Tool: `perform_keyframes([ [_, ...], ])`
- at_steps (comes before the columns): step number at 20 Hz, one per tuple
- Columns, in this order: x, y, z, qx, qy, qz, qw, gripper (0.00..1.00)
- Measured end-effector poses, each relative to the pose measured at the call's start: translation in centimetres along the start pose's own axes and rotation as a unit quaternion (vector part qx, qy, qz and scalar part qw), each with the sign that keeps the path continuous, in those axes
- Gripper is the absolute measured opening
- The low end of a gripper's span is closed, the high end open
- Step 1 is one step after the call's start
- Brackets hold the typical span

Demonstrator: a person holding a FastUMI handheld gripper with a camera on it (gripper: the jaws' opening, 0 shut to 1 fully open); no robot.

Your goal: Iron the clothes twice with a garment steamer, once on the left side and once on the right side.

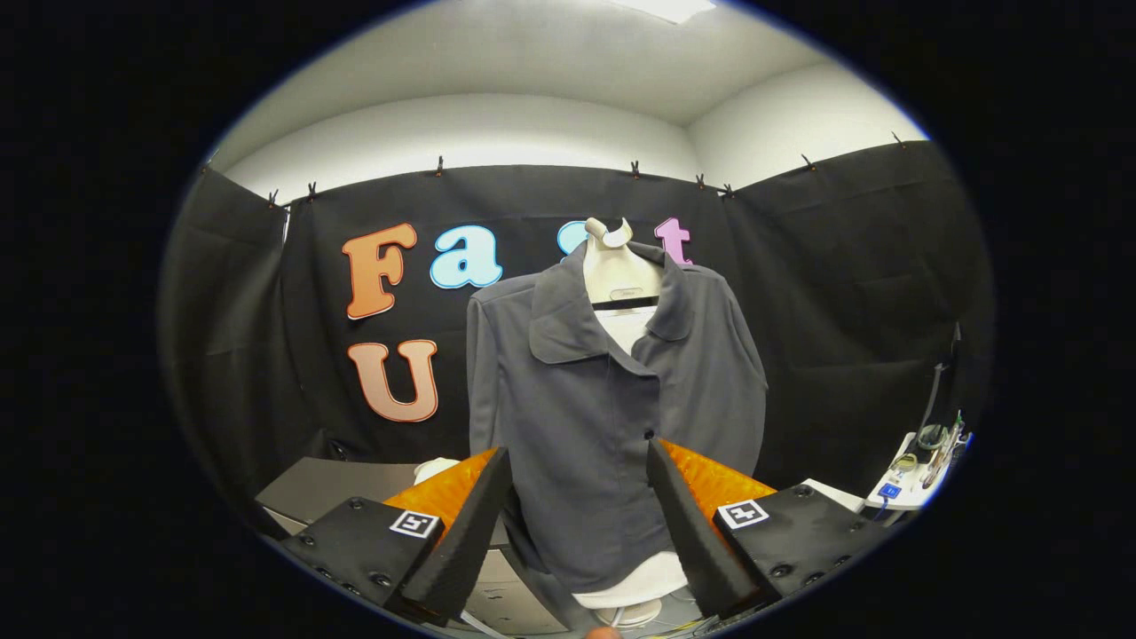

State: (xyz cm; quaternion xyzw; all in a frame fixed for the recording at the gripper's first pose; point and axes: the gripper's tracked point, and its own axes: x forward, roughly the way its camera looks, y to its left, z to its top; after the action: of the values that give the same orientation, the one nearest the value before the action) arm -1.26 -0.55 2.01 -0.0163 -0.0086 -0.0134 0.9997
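A dark grey collared jacket (603,390) hangs on a cream mannequin torso (621,266) straight ahead, beyond the fingers. Its front is buttoned and its hem reaches down between the fingers. My gripper (577,461) is open, fingers spread wide, with nothing held between them. A white rounded object (437,467), possibly the steamer, peeks out behind the left finger on a grey surface; most of it is hidden.
A grey table or box (328,488) stands low on the left beside the mannequin. A white stand with cables and small devices (914,466) sits at the far right. The mannequin's white base (632,590) shows below the jacket hem.
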Motion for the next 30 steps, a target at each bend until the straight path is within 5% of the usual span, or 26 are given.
perform_keyframes([
  [12,2.3,8.4,-1.5,-0.016,0.041,0.078,0.996,0.98],
  [23,6.5,20.5,-6.2,-0.038,0.127,0.182,0.974,0.98],
  [30,11.1,25.8,-11.2,-0.084,0.195,0.201,0.956,0.99],
])
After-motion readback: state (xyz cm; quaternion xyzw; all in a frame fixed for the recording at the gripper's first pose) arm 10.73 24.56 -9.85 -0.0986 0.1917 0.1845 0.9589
